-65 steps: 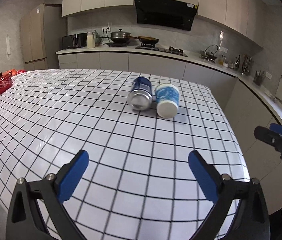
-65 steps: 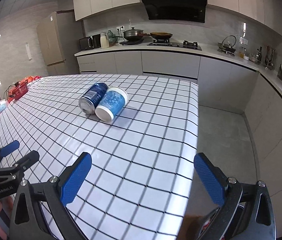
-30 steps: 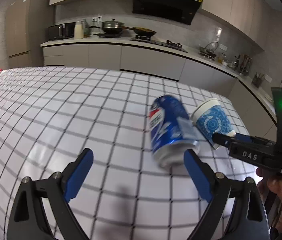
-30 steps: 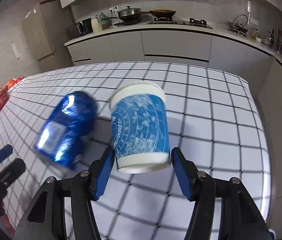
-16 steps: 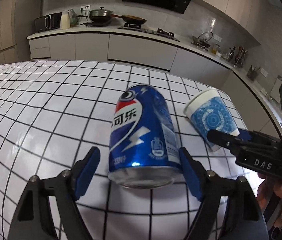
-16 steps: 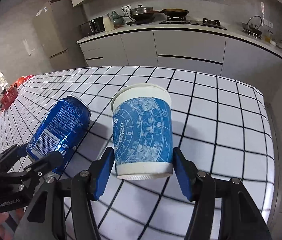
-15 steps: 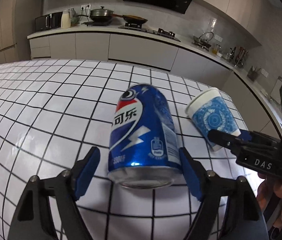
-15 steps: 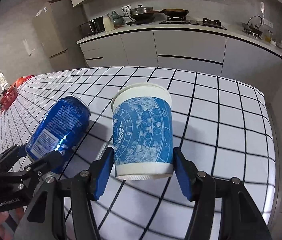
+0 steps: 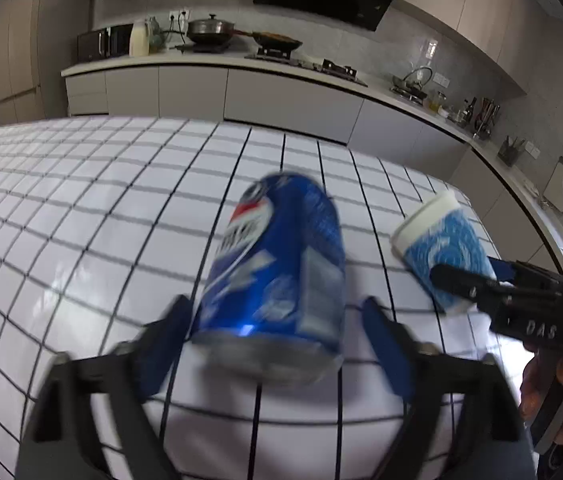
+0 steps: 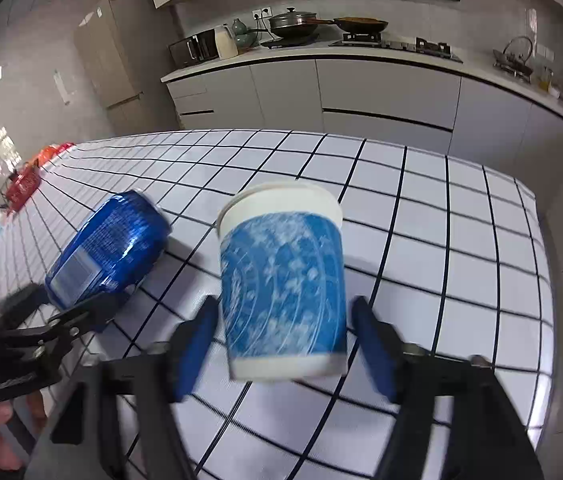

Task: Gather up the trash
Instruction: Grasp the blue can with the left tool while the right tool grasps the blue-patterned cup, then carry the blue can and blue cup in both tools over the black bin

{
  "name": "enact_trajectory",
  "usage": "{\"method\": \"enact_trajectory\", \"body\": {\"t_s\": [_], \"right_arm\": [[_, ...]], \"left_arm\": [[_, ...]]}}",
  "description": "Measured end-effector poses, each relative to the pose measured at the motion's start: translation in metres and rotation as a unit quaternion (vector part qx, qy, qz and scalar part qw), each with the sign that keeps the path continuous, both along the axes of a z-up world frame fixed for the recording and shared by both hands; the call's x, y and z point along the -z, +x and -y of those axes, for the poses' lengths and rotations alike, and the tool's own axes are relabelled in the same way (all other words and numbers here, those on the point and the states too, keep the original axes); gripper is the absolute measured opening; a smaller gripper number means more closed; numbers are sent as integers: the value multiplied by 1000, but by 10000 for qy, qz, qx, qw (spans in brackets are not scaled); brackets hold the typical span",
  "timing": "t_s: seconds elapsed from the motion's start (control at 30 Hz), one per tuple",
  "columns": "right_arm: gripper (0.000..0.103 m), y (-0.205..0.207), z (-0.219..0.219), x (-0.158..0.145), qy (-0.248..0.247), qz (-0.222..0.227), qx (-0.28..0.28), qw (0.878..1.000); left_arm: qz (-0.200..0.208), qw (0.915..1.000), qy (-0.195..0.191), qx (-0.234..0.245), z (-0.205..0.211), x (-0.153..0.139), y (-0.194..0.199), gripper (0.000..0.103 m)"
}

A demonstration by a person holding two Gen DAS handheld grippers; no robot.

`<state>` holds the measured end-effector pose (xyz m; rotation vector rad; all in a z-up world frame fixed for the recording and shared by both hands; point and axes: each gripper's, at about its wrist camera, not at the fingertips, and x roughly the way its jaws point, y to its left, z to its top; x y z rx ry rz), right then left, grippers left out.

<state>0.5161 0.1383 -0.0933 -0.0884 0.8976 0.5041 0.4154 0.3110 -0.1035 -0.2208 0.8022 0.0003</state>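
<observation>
**Two items, two grippers, both opening**

1 blue can, 1 blue-patterned paper cup, both lying on the checked surface, near its right edge. Left gripper: fingers spreading, can between them, small gaps each side. Right gripper: fingers spreading, cup between, not pinched. Open surface far and left; floor drop just right of the cup.

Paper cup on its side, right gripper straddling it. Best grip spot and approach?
Grip the paper cup across its blue sidewall, about mid-length, coming from the base end as the right gripper does now. It lies on the checked table, rim away, and tapers toward the base, so a base-edge pinch could slip. The jaws are opening, pads off the wall; close gently, since paper likely crushes.
</observation>
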Motion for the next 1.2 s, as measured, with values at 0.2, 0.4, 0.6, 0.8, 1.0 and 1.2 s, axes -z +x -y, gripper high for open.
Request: {"method": "enact_trajectory", "body": {"t_s": [0.2, 0.4, 0.6, 0.8, 1.0, 1.2], "right_arm": [[61, 16, -1, 4, 69, -156, -8, 9999], [58, -4, 12, -5, 156, -16, 27, 9999], [58, -30, 26, -20, 183, 184, 29, 9997], [58, -65, 50, -39, 195, 367, 114, 9991], [58, -104, 80, -53, 163, 491, 245, 9984], [58, -143, 109, -61, 185, 528, 309, 9980]], "left_arm": [[-227, 9994, -236, -59, -9, 14, 18, 67], [-64, 9998, -197, -67, -8, 5, 1, 66], [140, 9999, -84, 26, 9, -10, -21, 66], [325, 9994, 50, 76, 27, -26, -48, 66], [393, 9990, 138, 167, 53, -33, -77, 66], [453, 9986, 147, 212, 76, -41, -110, 66]]}}
